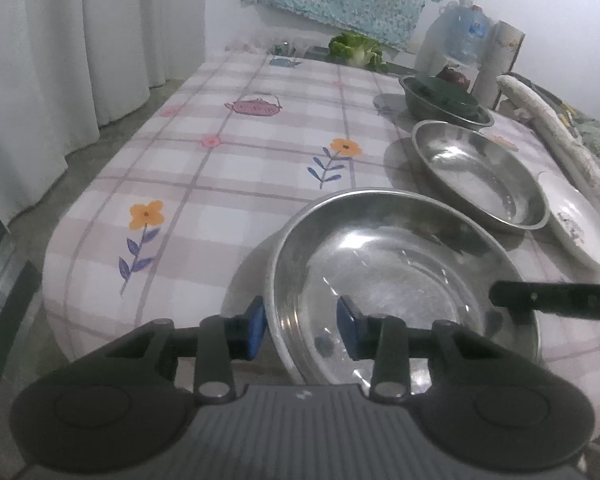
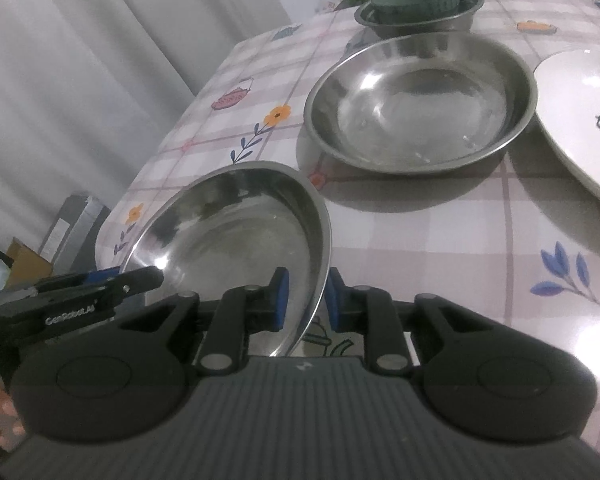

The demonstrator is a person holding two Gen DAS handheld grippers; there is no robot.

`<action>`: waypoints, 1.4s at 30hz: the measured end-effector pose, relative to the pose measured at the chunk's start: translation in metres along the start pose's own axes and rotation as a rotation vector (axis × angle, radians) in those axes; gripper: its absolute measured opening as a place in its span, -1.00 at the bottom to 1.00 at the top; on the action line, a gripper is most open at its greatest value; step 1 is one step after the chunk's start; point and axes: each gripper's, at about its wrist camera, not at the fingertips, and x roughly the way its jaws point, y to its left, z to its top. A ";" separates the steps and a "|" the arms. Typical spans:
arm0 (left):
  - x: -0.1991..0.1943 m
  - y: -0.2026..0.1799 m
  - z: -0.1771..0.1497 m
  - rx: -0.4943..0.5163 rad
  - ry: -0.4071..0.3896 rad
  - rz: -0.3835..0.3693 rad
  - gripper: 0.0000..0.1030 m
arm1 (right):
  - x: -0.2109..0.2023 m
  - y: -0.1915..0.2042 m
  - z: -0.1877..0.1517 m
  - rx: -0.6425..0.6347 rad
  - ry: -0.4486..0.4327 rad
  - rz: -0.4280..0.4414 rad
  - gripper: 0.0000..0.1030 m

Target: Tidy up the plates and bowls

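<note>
Right wrist: steel bowl (image 2: 420, 104) beyond plate (image 2: 236, 236)

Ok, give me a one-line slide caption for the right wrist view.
Right gripper pinches the rim of a tilted steel bowl, with a second steel bowl and white plate beyond on the checked tablecloth.

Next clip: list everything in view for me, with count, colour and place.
near steel bowl: 1, silver, front table edge, rim between both grippers' jaws
steel bowl: 1, silver, behind it
small steel bowl: 1, silver, farther back, dark green lid inside
plate: 1, white, right of middle bowl
tablecloth: 1, pink check, flowers
greens: 1, green, far edge
curtain: white, left
left gripper: black, blue pads, straddling rim
right gripper: black, blue pads, clamped on rim
</note>
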 end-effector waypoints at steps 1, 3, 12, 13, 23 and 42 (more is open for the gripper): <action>-0.001 -0.001 -0.001 -0.001 0.002 -0.006 -0.25 | -0.002 0.000 0.001 -0.003 -0.004 -0.006 -0.64; -0.004 -0.004 -0.004 0.006 0.002 -0.014 -0.25 | -0.004 0.000 0.001 -0.007 -0.012 -0.018 -0.64; -0.002 -0.018 -0.013 0.032 0.025 -0.047 -0.24 | -0.006 -0.008 -0.001 -0.030 -0.042 -0.095 -0.65; -0.002 -0.019 -0.013 0.039 0.021 -0.043 -0.24 | -0.006 -0.011 -0.002 -0.023 -0.044 -0.092 -0.65; 0.005 -0.023 -0.008 0.111 0.003 0.023 -0.23 | -0.003 -0.011 -0.012 -0.003 -0.062 -0.104 -0.65; 0.013 -0.040 -0.006 0.164 0.020 0.048 -0.30 | -0.006 -0.006 -0.020 -0.063 -0.099 -0.156 -0.74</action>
